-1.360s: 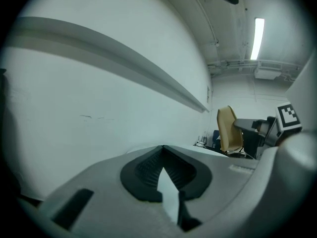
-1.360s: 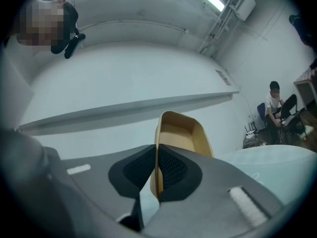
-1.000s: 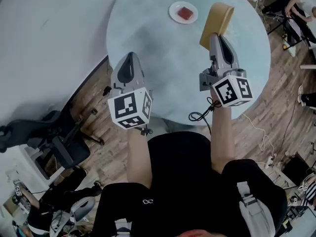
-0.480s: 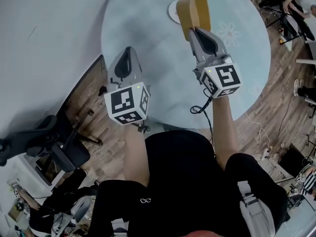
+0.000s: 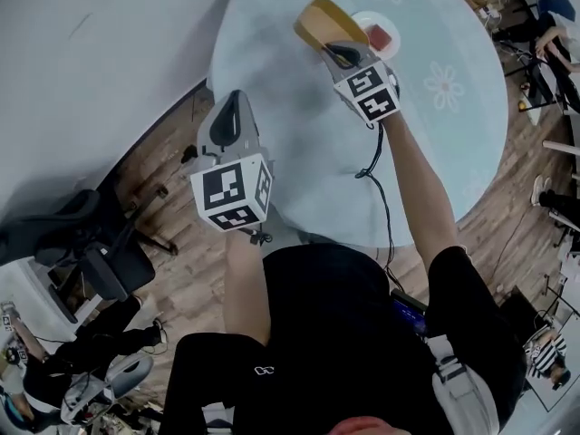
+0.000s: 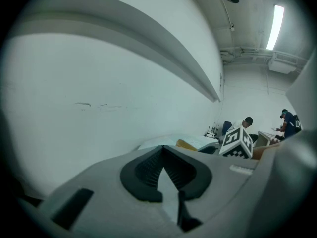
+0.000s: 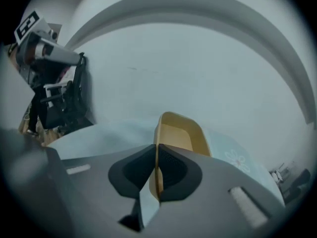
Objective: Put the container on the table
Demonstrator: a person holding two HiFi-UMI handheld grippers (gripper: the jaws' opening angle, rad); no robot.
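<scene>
The container (image 5: 317,18) is a yellow-tan open tub, held tilted over the far part of the round pale blue table (image 5: 426,143). My right gripper (image 5: 337,51) is shut on one wall of it. In the right gripper view the pads pinch the container (image 7: 181,133) at its near rim, right gripper (image 7: 155,151), with the table (image 7: 94,133) beneath; whether the tub touches the table I cannot tell. My left gripper (image 5: 236,100) hangs near the table's left edge with nothing in it. In the left gripper view its jaws (image 6: 162,151) stand closed tip to tip and empty.
A small white plate (image 5: 376,33) with a red piece lies just right of the container. An office chair (image 5: 82,243) stands on the wood floor at the left. A white wall curves behind the table. People sit at desks far right (image 5: 553,34).
My right gripper has carried the container farther out over the table and leftward, rolling and dropping as it went. The left gripper has shifted a little.
</scene>
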